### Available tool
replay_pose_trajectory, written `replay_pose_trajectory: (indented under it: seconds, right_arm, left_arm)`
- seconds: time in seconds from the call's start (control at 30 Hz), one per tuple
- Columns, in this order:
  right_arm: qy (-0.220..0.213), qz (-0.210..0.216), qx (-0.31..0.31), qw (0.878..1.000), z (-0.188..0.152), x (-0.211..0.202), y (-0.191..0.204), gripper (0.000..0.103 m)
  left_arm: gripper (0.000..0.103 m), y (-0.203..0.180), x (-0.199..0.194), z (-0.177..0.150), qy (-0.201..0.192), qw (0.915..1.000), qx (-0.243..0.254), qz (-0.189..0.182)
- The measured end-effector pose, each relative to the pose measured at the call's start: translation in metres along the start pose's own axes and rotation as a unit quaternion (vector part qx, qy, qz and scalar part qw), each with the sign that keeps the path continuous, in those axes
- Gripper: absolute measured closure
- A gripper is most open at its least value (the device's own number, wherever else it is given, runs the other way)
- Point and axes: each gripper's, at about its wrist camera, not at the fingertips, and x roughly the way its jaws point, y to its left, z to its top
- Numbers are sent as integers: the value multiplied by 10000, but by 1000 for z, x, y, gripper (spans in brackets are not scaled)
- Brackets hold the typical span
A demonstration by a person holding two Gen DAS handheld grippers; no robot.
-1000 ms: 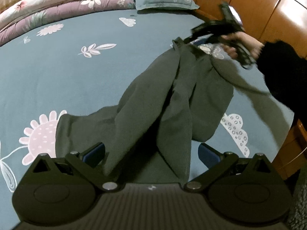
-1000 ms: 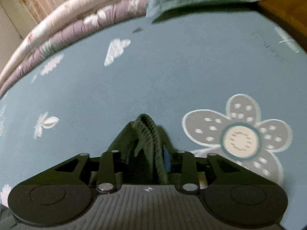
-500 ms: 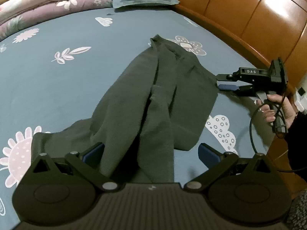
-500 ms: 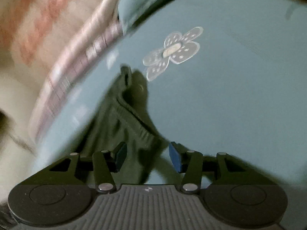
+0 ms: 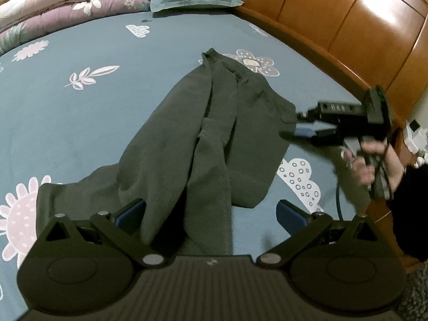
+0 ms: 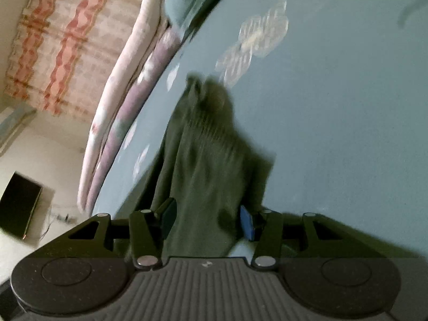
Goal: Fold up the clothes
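The dark green garment point(image 5: 203, 139) lies crumpled on the bed point(image 5: 80, 123), its long axis running from the left claw point(image 5: 211, 211) away toward the headboard point(image 5: 334, 26). The left claw stands wide with the near end of the cloth lying loose between its pads, nothing pinched. The right claw point(image 5: 297, 128) sits at the garment's right edge near mid-length, jaws half open with fabric between them but not pressed, so it is the nearer hand for taking that side edge.
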Motion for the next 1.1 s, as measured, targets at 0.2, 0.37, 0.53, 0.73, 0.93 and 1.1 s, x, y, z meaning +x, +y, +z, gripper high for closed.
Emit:
replay_pose_trajectory:
  seconds: [0.2,0.37,0.53,0.73,0.93,1.1]
  right_arm:
    - [-305,-19,-318,9990,10,26,9,60]
    - [-461,-195,170,9986,6,21,-8,99]
    - [-464,-809,-378,9949,-1,-7,22,99]
    - [-376,-1343,-598,9884,-11,-40,39,99]
    - [-132,-2105,-739,9747,-24,-32,35,97]
    - [-108,-2293,-923,9689,-23,-32,45,90]
  left_arm:
    - [1,0,3,5,-11,10000,41,-49]
    - [1,0,3,2,15,9999,102,-75]
    - [1,8,1,4,-38,9999,13,-98]
    - [1,13,4,3,-37,9999,9,-120]
    - [1,21,3,1,-34,10000,-53,-48]
    - [1,29,-2,-6,-23,10000,19,59]
